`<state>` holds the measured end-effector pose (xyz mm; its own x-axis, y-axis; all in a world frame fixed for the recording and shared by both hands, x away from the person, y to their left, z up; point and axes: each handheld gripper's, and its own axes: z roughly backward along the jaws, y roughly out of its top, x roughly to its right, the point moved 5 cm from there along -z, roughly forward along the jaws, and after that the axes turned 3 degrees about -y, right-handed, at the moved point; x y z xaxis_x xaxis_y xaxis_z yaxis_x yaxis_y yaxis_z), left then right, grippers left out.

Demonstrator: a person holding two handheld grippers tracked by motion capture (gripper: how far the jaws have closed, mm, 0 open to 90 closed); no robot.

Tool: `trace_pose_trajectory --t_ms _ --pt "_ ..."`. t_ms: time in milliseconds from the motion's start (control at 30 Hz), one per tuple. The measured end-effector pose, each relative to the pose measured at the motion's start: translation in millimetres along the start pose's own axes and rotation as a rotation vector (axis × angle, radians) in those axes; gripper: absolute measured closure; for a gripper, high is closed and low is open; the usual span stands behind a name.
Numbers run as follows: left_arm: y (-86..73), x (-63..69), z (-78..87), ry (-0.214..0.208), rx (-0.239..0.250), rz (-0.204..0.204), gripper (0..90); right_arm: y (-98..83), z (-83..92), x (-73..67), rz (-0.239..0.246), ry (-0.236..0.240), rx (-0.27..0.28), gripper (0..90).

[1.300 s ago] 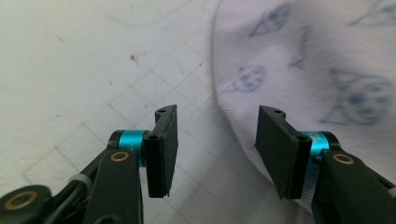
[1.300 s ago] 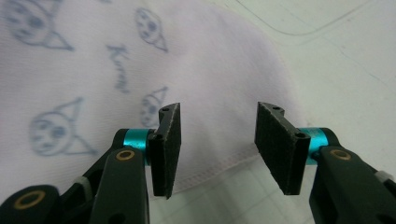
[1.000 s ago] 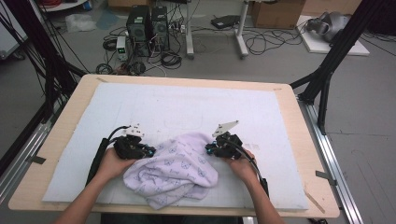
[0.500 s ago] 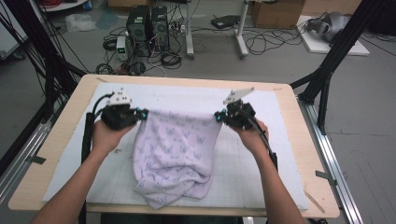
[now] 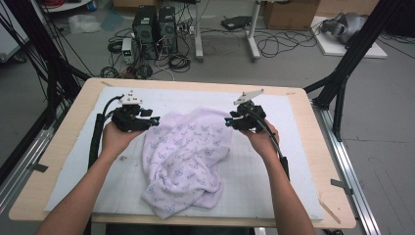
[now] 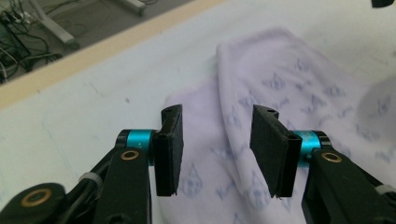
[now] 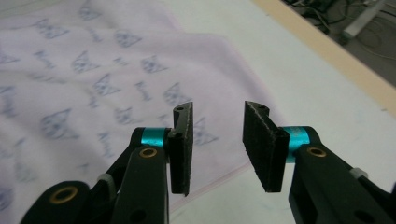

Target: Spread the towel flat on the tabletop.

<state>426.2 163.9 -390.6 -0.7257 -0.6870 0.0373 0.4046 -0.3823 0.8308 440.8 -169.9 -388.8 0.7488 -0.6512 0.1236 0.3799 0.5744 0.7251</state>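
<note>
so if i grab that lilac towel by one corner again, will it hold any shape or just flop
Likely flop: the lilac towel lies in soft folds and bunches at its near edge. Probably light, since it drapes loosely. Its fuzzy surface suggests the open pads should grip without slipping.

Both tongs (image 5: 155, 121) (image 5: 227, 121) just parted, empty

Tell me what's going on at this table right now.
A person is working a pale lilac printed towel with a pair of handheld tongs in each hand. The left tongs and the right tongs have both just been opening, with nothing clamped between their pads, and hover at the towel's far corners. The towel lies loosely rumpled on the white mat, not spread flat, its near end bunched by the table's front edge.
</note>
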Motion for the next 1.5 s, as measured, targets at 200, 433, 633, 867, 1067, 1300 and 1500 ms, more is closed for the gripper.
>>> trace_pose_trajectory --t_ms 200,433,633,867,1067,1300,1500 --pt "-38.3 14.7 10.6 -0.052 -0.022 -0.020 50.7 -19.7 12.2 -28.1 0.004 0.090 0.046 58.1" --pt "-70.7 42.5 29.5 -0.128 -0.007 -0.023 48.6 -39.0 29.2 -82.0 0.060 0.208 0.105 56.8" --pt "-98.2 69.4 35.9 -0.166 -0.047 -0.058 50.4 -63.4 22.4 -125.1 0.131 0.266 0.077 59.6" --pt "-114.6 83.5 15.7 -0.195 -0.140 -0.105 63.7 -85.2 -5.6 -146.9 0.177 0.300 -0.040 64.4" --pt "-109.8 85.1 12.6 -0.191 -0.148 -0.123 87.1 -85.9 -4.5 -151.7 0.203 0.319 -0.043 87.1" --pt "-91.7 62.7 33.3 -0.123 -0.078 -0.083 87.8 -72.9 19.4 -131.9 0.164 0.266 0.027 87.2" --pt "-67.8 35.9 34.6 -0.039 -0.042 -0.046 87.8 -54.7 29.6 -100.7 0.126 0.181 0.053 87.2"
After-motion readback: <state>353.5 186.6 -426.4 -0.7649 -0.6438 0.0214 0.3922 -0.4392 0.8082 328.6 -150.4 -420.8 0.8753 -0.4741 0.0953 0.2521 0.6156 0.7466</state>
